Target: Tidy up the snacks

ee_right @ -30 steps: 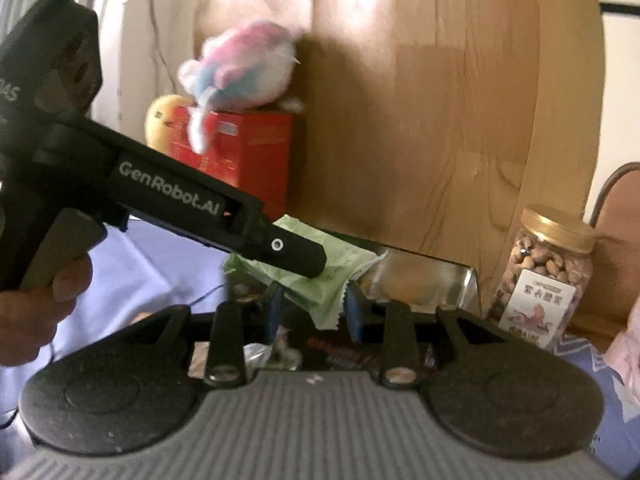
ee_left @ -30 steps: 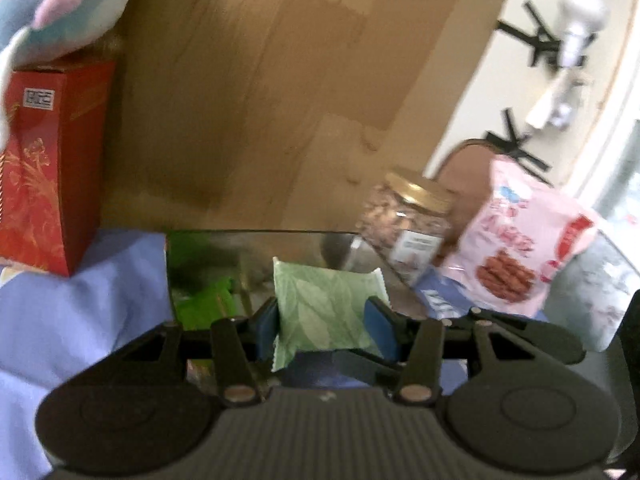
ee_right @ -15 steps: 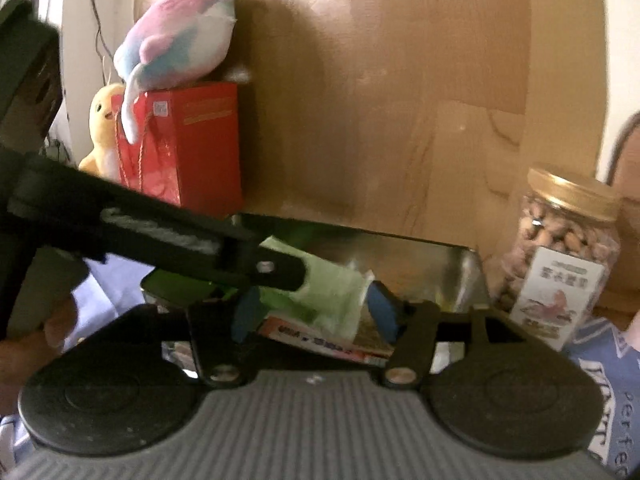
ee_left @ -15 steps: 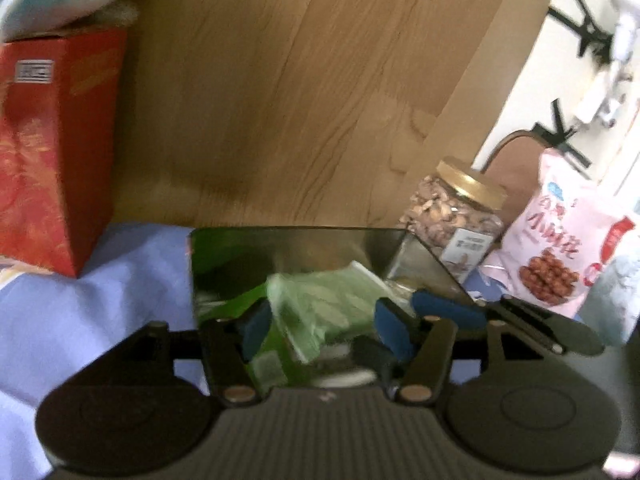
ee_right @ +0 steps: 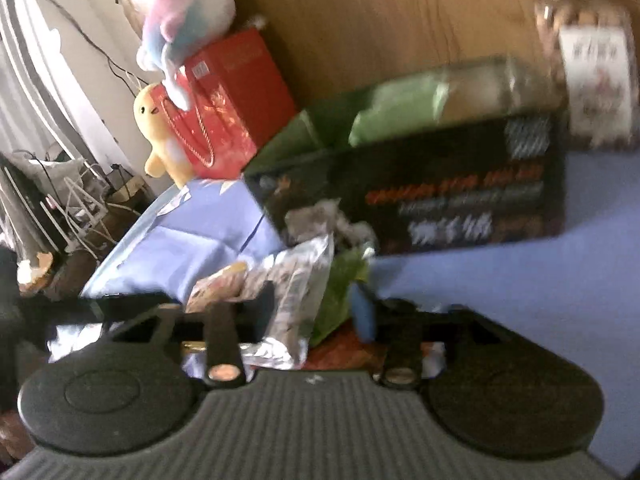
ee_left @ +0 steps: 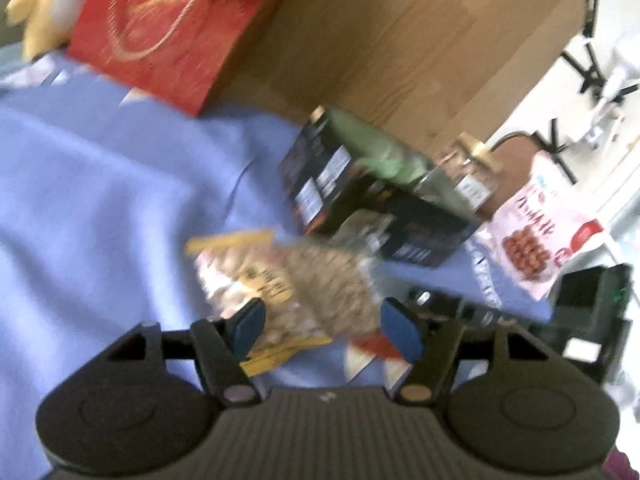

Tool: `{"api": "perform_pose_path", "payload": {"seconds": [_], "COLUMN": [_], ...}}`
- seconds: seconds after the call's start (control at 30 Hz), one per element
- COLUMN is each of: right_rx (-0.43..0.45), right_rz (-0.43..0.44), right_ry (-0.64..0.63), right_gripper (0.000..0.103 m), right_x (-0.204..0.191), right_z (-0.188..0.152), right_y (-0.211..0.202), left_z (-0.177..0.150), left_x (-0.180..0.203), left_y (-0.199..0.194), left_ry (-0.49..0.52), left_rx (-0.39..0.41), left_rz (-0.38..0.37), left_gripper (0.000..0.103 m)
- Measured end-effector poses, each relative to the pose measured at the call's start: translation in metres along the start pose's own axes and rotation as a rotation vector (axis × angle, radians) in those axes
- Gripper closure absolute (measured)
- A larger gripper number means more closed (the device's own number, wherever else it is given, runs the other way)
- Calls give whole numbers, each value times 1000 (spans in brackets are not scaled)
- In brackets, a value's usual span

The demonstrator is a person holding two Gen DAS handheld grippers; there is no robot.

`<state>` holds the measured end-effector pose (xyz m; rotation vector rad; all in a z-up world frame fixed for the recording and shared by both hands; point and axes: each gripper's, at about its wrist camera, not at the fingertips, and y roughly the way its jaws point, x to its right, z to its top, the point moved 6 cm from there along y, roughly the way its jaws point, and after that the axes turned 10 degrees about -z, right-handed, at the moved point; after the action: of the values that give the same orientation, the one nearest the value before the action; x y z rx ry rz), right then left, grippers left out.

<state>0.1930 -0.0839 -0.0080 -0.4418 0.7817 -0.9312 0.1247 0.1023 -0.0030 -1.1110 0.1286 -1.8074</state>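
Observation:
A black snack box lined with foil holds a green packet; it also shows in the right wrist view with the packet inside. My left gripper is open above a yellow-edged bag of nuts lying on the blue cloth. My right gripper is open over a heap of loose packets, a silver one and a green one, in front of the box. Both views are blurred.
A red gift box with plush toys stands at the back left. A jar of nuts and a pink snack bag stand right of the box. A wooden board backs the table.
Both grippers pulled back and up from the box. The left one let go of the green packet, which now lies in the box. The loose snacks in front came into view.

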Motion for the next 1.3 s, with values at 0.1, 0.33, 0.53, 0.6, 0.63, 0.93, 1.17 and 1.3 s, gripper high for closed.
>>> {"api": "perform_pose_path", "payload": {"seconds": [0.1, 0.33, 0.53, 0.6, 0.63, 0.93, 1.17, 1.3], "right_rx": [3, 10, 105, 115, 109, -5, -61, -59], "right_rz": [9, 45, -71, -92, -79, 56, 138, 145], "right_ry": [21, 50, 72, 108, 130, 179, 221, 210], "right_gripper": [99, 100, 101, 97, 95, 66, 70, 95], "right_x": [-4, 1, 37, 52, 56, 26, 9, 15], "right_z": [-10, -57, -95, -101, -101, -88, -70, -76], "right_y": [-10, -65, -126, -140, -141, -87, -43, -53], "left_z": [-5, -13, -30, -37, -39, -50, -41, -40], "left_x": [-1, 12, 40, 52, 56, 57, 24, 27], "left_y": [-4, -7, -9, -6, -3, 22, 0, 1], "left_ry": [16, 48, 130, 168, 188, 230, 83, 90], "left_rx": [6, -25, -79, -105, -111, -177, -129, -131], "left_rz": [10, -36, -93, -116, -114, -12, -27, -23], "left_gripper": [40, 38, 38, 35, 32, 31, 31, 29]}}
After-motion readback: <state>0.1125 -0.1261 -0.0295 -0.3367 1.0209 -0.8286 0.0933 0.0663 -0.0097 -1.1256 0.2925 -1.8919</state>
